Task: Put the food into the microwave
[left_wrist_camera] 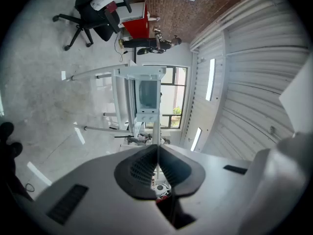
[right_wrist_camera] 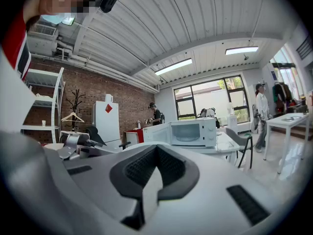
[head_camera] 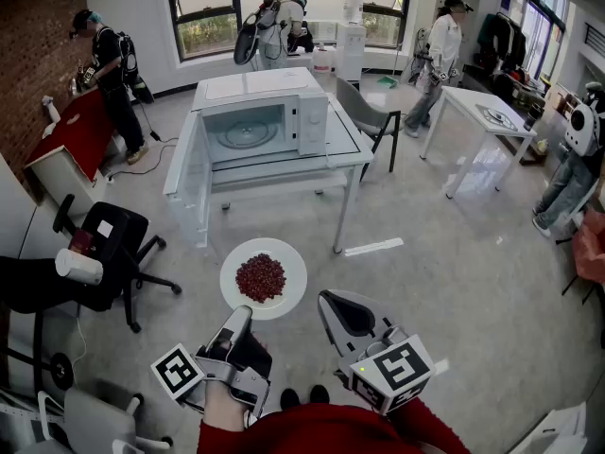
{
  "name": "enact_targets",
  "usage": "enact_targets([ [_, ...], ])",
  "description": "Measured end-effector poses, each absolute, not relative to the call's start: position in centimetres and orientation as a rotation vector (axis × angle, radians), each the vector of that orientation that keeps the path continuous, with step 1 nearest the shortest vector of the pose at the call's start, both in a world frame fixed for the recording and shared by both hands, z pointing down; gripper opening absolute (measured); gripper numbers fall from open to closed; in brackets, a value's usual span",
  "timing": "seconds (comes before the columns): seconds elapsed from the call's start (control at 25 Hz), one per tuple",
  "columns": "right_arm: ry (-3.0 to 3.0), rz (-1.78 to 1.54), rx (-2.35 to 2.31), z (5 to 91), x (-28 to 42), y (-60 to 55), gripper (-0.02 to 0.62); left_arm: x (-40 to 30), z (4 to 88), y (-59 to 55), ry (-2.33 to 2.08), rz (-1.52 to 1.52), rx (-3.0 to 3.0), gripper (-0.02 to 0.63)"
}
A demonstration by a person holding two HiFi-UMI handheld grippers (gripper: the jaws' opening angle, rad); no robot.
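Brightness: bright daylight everywhere I look, nothing dim.
Source: windows (head_camera: 203, 12) on the far wall, ceiling strip lights (right_wrist_camera: 174, 65) overhead.
Glare: pale sheen on the floor (head_camera: 473, 183).
Whites: my plate (head_camera: 288, 296) keeps its detail.
Shadows: soft under the table (head_camera: 345, 151).
Distortion: heavy fisheye, black corners in both gripper views.
Focus: my jaws blur close up; the room is sharp.

The person holds both grippers out low in front of the body, red sleeves (head_camera: 321, 431) drawn in close. The left gripper (head_camera: 242, 312) points level and is rolled onto its side, its fingers (left_wrist_camera: 142, 166) pinched on the near rim of a white plate (head_camera: 295, 289). The right gripper (head_camera: 327, 301) sits just beside it, tipped slightly down, fingers closed together on nothing.
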State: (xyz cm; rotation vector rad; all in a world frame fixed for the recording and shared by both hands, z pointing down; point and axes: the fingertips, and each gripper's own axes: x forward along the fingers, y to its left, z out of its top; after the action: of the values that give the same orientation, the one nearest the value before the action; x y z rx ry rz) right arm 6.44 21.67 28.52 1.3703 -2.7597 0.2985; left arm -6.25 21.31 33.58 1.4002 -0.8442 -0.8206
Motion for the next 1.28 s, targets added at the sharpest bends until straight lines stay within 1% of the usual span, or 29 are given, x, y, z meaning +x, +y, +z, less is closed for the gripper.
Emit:
enact_targets([
  [0.52, -2.770, 0.307, 1.356, 29.0, 6.9, 20.7, 0.012, -5.4, 34.0, 20.4, -0.836, -0.815, 1.387, 0.021],
  [0.68, -2.802, 0.358, 1.355, 28.8, 7.0, 20.6, 0.014, -5.3, 34.3, 20.1, -0.846, -0.813, 1.381, 0.021],
  [1.28, -2.747, 0.359, 1.418, 29.4, 12.1, 19.3, 0.014, -3.7, 33.3, 17.4, -0.916, -0.837, 1.433, 0.021],
])
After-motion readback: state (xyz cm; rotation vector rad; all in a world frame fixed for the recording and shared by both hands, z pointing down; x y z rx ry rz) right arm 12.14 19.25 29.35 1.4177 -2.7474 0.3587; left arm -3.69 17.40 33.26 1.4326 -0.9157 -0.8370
